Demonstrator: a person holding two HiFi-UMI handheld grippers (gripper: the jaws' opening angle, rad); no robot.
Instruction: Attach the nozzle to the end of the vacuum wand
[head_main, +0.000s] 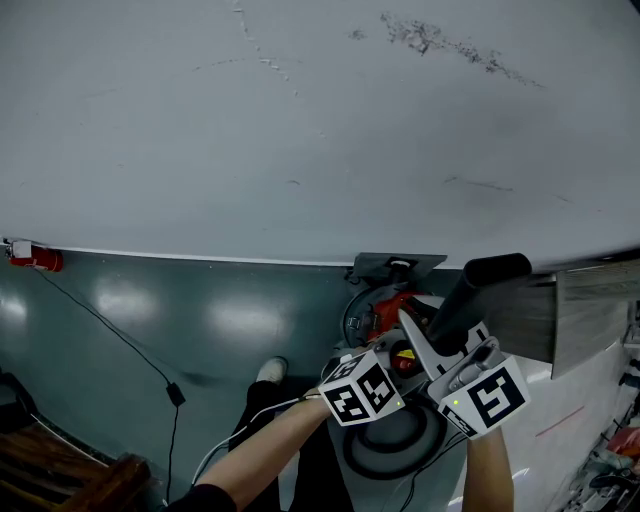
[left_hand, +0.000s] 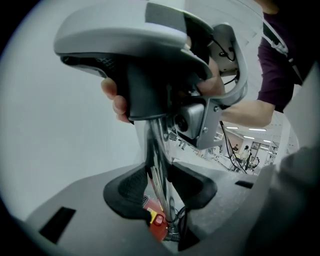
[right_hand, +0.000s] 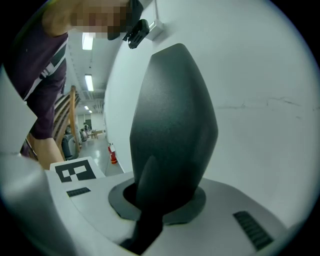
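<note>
My left gripper (left_hand: 161, 192) is shut on the chrome vacuum wand (left_hand: 159, 165), which stands upright between its black pads (left_hand: 125, 192). Below the pads shows the red vacuum body (left_hand: 157, 223) with a yellow button. My right gripper (right_hand: 160, 197) is shut on the black tapered nozzle (right_hand: 172, 125), which rises out of its jaws toward the white wall. In the head view the nozzle (head_main: 478, 300) slants up to the right above both marker cubes, over the vacuum body (head_main: 385, 310). In the left gripper view the right gripper's grey body hides the wand's top end.
A white wall (head_main: 300, 120) fills the upper head view, with teal floor (head_main: 200, 330) below. A black cable (head_main: 130, 350) crosses the floor from a red object (head_main: 35, 258) at the wall's foot. A grey panel (head_main: 590, 310) stands at right, and a wooden piece (head_main: 60, 470) at bottom left.
</note>
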